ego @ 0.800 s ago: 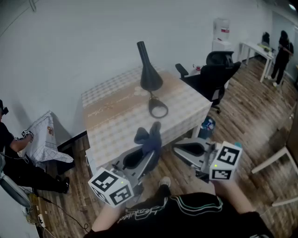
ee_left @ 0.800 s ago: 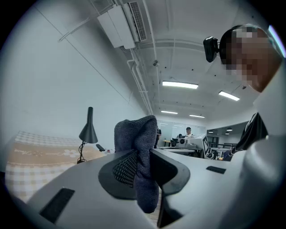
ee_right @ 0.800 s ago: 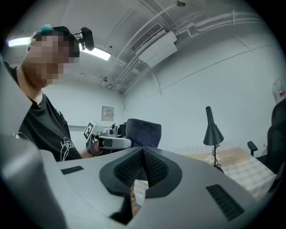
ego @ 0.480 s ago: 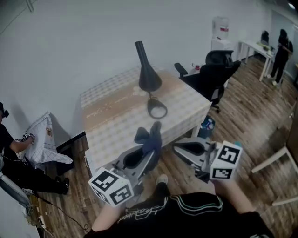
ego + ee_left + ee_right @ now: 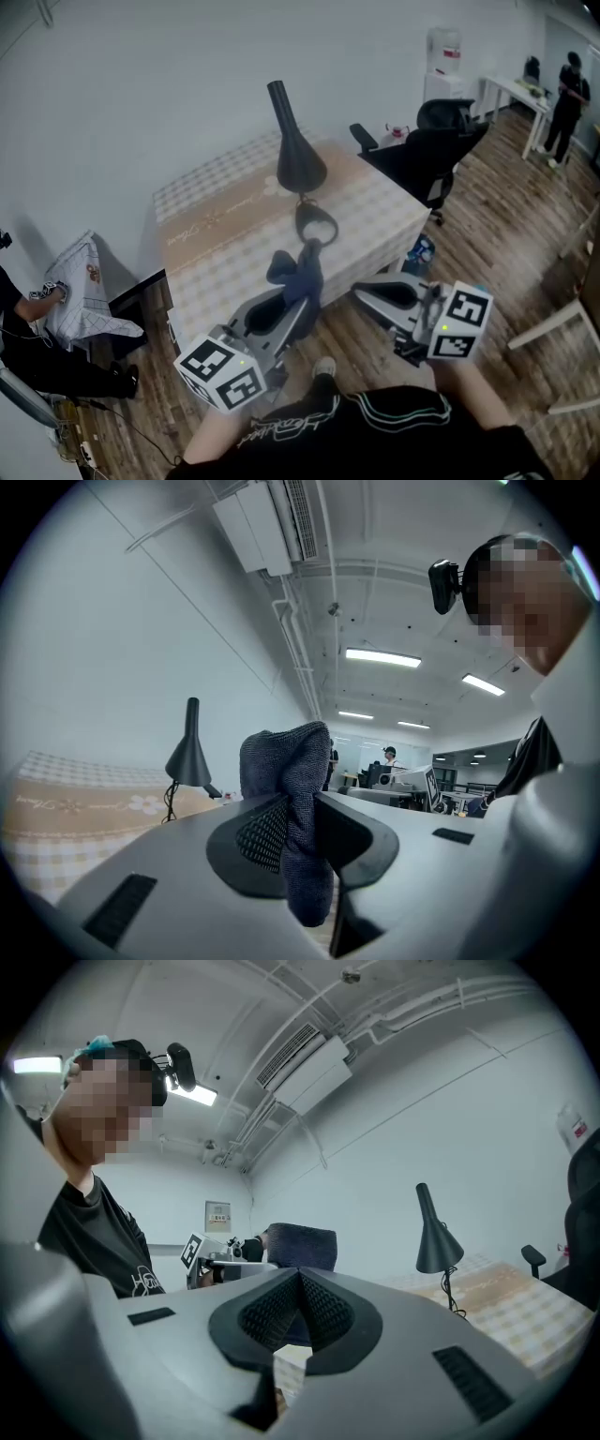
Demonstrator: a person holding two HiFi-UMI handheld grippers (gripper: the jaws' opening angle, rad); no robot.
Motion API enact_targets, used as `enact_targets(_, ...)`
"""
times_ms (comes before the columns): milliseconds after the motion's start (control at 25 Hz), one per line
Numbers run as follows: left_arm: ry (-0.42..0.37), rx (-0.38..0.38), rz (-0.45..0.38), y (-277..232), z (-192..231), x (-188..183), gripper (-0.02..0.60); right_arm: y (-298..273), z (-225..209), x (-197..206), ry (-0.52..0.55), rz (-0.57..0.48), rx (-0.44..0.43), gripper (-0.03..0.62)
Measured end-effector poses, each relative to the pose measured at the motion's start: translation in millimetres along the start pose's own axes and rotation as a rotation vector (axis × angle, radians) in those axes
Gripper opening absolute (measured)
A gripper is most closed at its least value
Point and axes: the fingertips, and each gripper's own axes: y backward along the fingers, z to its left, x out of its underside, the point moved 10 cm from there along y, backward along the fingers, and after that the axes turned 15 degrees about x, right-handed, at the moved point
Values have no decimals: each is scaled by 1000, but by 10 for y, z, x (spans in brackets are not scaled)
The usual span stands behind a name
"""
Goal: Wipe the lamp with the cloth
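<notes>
A black cone-shaped lamp (image 5: 296,150) stands on the table (image 5: 225,244), its coiled cord (image 5: 316,225) lying in front of it. In the left gripper view the lamp (image 5: 190,754) is far off at the left; in the right gripper view the lamp (image 5: 435,1234) is at the right. My left gripper (image 5: 298,292) is shut on a dark blue cloth (image 5: 298,268), which sticks up between the jaws as a folded wad (image 5: 286,808). It is held short of the table's near edge. My right gripper (image 5: 370,298) is shut with nothing in it, low at the right.
The table has a checked cloth and stands against a white wall. A black office chair (image 5: 433,150) is beside its right end, with a small bin (image 5: 421,251) below. A person (image 5: 37,323) sits at the left by a draped stand. Wooden floor lies all around.
The view has shifted slightly: the table and lamp sit a little nearer and further left. Both grippers keep their hold and position; the cloth stays clamped in the left one.
</notes>
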Motion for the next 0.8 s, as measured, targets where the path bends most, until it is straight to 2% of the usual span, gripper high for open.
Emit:
enact_targets(400, 17, 12, 12, -223, 1038, -253, 66, -704, -693, -63, -59, -2, 36, 11)
enact_targets(800, -6, -2, -6, -388, 2162, -643, 66, -1317, -1391, -127, -93, -8, 96, 11)
